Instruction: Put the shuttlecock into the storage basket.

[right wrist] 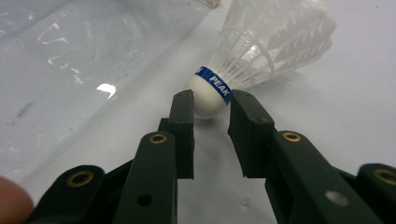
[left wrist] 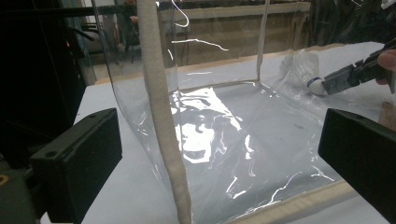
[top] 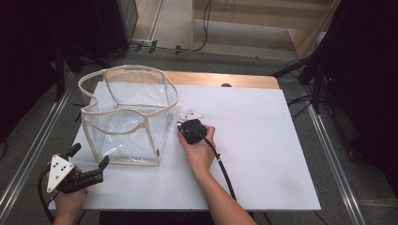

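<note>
Clearly legible, shuttlecock [right wrist: 261, 51] blue band, "PEAK"

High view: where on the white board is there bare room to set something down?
The white board lies bare right of the right gripper and its cable, out to the right edge. A narrower strip runs along the near edge. It is crowded at left: clear bag, shuttlecock, left gripper.

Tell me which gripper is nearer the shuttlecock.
Right. The right gripper has its jaws either side of the shuttlecock cork; the left gripper sits far off, beyond the clear bag.
</note>
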The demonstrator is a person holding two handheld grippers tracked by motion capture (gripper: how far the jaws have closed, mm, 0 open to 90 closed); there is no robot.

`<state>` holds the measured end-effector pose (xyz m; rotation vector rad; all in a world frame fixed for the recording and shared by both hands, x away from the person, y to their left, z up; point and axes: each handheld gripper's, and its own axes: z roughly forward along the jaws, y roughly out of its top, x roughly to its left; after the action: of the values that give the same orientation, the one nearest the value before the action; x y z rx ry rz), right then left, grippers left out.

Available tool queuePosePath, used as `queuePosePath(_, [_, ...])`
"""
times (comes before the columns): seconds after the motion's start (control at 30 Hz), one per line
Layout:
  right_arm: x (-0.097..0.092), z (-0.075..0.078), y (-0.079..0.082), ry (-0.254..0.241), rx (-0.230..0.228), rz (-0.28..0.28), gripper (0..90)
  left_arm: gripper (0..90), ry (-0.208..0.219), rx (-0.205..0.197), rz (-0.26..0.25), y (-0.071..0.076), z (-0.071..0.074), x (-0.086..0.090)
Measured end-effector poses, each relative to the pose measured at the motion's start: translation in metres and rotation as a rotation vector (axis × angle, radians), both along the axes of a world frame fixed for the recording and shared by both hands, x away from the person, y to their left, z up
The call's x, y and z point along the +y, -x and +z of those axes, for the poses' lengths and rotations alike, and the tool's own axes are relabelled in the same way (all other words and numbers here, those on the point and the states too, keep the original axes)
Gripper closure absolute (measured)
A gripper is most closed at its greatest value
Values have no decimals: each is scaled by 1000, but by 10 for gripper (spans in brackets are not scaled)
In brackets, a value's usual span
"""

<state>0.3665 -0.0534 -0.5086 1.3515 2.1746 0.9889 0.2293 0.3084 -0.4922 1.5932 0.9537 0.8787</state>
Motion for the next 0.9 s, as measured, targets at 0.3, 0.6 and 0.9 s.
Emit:
queuePosePath(0.3, [-3, 0, -2, -58, 30, -33, 501, 3, 0, 0, -1, 0, 0, 0])
queuePosePath(0.6, [8, -1, -10, -34, 39, -89, 323, 3, 0, 0, 0, 0, 0, 0])
queuePosePath(0.9, [14, -5, -17, -15, 46, -129, 371, 3, 0, 1, -1, 0, 0, 0])
